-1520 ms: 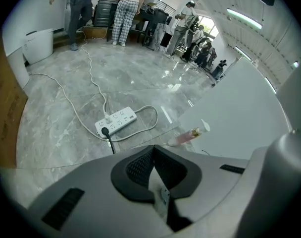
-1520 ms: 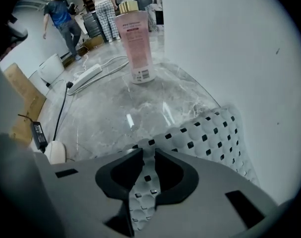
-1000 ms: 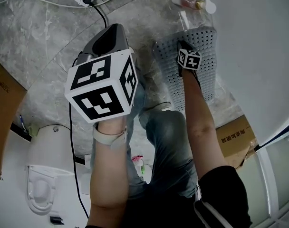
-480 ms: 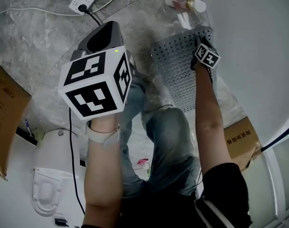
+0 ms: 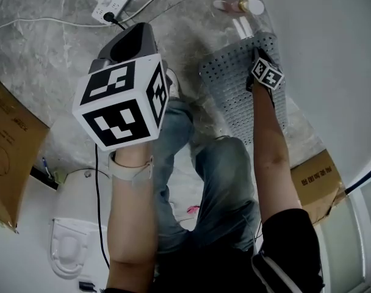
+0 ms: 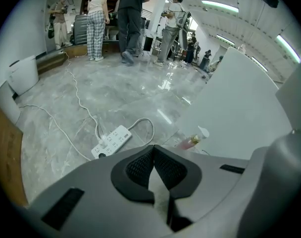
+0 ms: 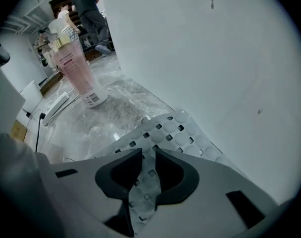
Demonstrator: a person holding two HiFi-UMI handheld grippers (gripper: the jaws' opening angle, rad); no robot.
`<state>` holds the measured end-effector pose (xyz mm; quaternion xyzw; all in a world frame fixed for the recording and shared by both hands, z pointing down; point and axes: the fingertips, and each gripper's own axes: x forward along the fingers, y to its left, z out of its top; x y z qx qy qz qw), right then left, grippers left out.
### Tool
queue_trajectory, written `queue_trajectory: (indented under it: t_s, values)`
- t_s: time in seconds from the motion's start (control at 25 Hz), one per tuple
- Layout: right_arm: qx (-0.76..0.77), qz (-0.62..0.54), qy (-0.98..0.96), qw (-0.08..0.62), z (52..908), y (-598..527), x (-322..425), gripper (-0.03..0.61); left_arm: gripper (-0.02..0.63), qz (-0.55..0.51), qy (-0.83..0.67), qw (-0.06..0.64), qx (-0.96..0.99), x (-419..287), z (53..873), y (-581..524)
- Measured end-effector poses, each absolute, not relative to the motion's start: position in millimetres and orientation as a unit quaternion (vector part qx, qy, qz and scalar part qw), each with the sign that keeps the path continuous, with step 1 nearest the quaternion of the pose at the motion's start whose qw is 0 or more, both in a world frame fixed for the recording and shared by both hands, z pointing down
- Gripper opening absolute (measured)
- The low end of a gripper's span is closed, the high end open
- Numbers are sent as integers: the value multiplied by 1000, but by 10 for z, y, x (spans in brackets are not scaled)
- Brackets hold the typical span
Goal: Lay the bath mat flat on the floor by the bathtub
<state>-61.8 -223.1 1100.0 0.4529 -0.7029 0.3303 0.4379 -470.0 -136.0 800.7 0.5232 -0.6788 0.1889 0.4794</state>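
Marble floor (image 5: 51, 47), white tub (image 5: 332, 54) on the right; mat (image 5: 234, 90) spread lengthwise on the floor against the tub wall, long axis running away from the person. Right gripper (image 7: 145, 167) at the mat's far tub-side end, jaws just closed down narrow, mat edge nipped between the pads. Left gripper (image 6: 154, 155) up off the floor, jaws together on nothing, well apart from the mat, so probably right hand only for final flattening.

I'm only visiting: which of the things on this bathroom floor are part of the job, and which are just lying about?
Part of the job:
bath mat
bathtub

Just lying about:
power strip
pink bottle
small cardboard box
large cardboard box
toilet
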Motion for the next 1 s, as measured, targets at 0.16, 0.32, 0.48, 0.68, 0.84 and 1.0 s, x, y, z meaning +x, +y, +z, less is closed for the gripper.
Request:
queue_trajectory:
  t_s: [0.16, 0.32, 0.48, 0.68, 0.84, 1.0]
  values:
    - [442, 332, -710, 436, 10907, -2077, -506, 91, 18, 201, -673, 478, 527, -4589, 8011, -1317]
    - [456, 342, -698, 433, 10596, -1789, -221, 64, 18, 190, -664, 488, 534, -4339, 8017, -1207]
    - [414, 331, -733, 426, 10217, -1585, -248, 26, 18, 188, -659, 471, 555, -4013, 7962, -1152]
    - [404, 336, -754, 393, 9621, -1487, -302, 26, 18, 187, -645, 459, 582, -3540, 7905, -1071]
    - [400, 344, -763, 374, 9190, -1416, -313, 26, 18, 190, -632, 447, 604, -3179, 7846, -982]
    - [400, 332, -770, 370, 8752, -1333, -286, 26, 18, 197, -609, 441, 629, -2844, 7790, -755]
